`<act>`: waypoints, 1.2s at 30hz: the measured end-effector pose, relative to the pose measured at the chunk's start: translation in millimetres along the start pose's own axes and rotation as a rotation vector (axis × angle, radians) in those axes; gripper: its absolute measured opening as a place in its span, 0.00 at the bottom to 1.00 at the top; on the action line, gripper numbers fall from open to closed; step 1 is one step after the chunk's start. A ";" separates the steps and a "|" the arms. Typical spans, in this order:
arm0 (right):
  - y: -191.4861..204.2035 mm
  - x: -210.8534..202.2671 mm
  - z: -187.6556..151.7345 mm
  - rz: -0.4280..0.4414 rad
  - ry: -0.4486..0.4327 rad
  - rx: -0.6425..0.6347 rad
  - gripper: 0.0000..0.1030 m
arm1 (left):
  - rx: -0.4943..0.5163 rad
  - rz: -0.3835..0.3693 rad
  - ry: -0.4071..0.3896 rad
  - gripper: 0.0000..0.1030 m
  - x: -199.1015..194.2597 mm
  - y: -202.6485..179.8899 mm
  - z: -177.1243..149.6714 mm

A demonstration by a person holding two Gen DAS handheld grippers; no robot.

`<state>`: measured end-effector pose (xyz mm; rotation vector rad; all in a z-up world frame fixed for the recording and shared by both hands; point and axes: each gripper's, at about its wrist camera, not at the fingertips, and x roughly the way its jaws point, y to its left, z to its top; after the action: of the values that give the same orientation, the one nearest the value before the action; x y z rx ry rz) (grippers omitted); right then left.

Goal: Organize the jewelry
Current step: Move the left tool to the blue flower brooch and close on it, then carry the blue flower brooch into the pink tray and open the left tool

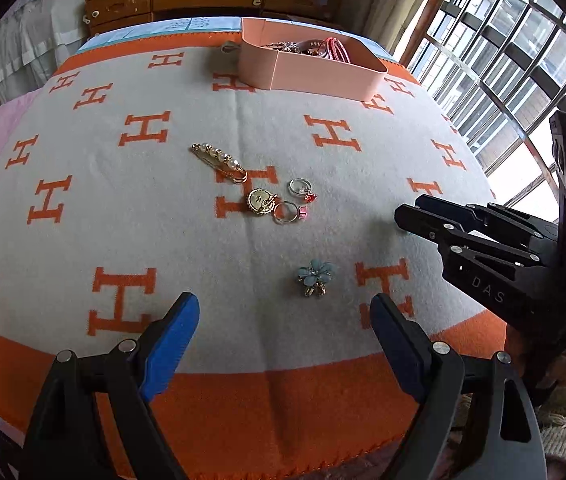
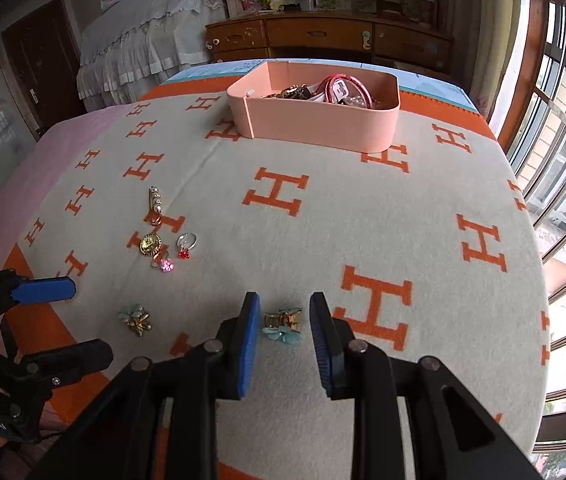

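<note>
The blanket-covered bench (image 2: 363,216) is bare across its middle and right side, giving an unobstructed lane to the pink box (image 2: 323,128) at the far edge. The box's open top is already crowded with jewelry. Left of centre, a cluster blocks low passage: pearl pin (image 1: 219,162), gold brooch (image 1: 261,201) and two rings (image 1: 301,190) lying close together. A blue flower piece (image 1: 315,276) sits apart, nearer the front. A second flower piece (image 2: 283,326) lies between the pads of the right claw (image 2: 285,320), untouched. The left claw (image 1: 283,320) stands wide, nothing between its pads.
</note>
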<state>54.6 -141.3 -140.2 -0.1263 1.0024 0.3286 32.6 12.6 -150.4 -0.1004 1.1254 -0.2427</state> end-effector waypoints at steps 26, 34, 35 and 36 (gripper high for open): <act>-5.7 -0.4 -14.6 -0.003 -0.044 -0.070 0.21 | -0.079 0.069 0.032 0.15 30.4 -37.3 18.6; -6.0 -1.2 -15.0 0.002 -0.046 -0.068 0.21 | -0.072 0.083 0.015 0.15 33.0 -41.0 24.1; -6.0 -1.0 -14.7 0.002 -0.047 -0.069 0.21 | -0.068 0.085 0.011 0.15 32.7 -41.7 23.7; -5.6 -0.9 -14.6 0.000 -0.046 -0.069 0.21 | -0.065 0.084 0.007 0.15 32.8 -42.2 23.8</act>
<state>44.2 -150.5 -147.5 -0.1805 0.9454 0.3652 61.4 -37.2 -160.5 -0.1098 1.1423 -0.1315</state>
